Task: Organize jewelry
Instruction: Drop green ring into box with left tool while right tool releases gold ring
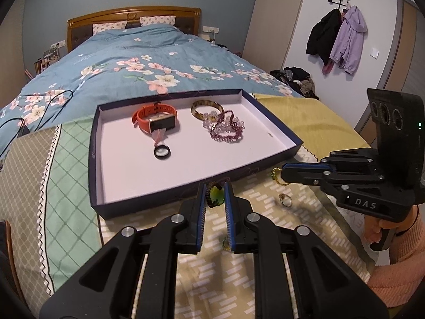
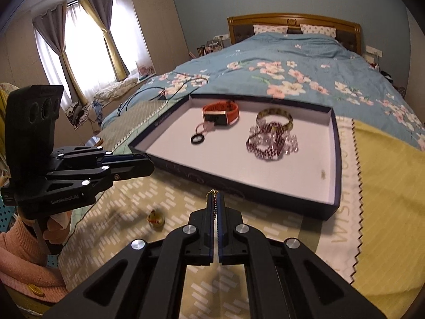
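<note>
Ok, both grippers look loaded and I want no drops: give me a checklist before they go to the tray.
1. Left gripper shut on green piece: ok.
2. Right gripper shut on gold chain: ok.
3. Free floor at tray front: ok.
4. Both grippers clear of the tray wall: ok.
5. Ring left on the cloth: not ok.
6. Chain's full length free of snags: cannot tell.

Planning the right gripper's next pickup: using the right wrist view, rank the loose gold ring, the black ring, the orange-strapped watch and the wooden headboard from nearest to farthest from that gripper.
1. Loose gold ring: on the cloth, left of the right gripper, outside the box.
2. Black ring: inside the box, left part.
3. Orange-strapped watch: just behind the black ring.
4. Wooden headboard: far end of the bed.
</note>
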`<state>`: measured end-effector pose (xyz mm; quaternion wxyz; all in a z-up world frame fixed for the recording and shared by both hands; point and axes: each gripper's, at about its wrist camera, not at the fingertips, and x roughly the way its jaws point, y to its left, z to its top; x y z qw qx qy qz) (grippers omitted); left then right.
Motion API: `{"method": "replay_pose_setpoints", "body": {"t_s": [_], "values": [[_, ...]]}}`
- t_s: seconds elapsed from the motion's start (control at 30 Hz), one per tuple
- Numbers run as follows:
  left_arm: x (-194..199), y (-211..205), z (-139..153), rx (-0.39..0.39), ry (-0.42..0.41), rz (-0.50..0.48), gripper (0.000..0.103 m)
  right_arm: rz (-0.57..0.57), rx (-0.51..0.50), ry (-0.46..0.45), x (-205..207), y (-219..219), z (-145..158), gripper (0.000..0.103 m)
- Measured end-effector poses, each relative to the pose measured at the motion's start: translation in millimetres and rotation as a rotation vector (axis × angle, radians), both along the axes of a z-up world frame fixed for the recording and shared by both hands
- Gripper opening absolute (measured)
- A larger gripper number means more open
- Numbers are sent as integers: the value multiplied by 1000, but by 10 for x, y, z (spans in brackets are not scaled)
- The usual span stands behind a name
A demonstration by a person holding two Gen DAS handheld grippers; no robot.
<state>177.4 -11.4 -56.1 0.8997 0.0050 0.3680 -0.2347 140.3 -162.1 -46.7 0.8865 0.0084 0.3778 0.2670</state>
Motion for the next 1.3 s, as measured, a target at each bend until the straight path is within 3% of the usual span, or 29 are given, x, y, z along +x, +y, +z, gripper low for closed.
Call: {"method": "replay_pose_setpoints", "body": {"t_s": [0.43, 1.3], "values": [[254, -19, 124, 21, -35, 25, 14, -22, 10, -43, 306, -45, 156, 1], [694, -120, -85, 76, 13, 53, 14, -43, 23, 35, 832, 10, -51, 1]]}}
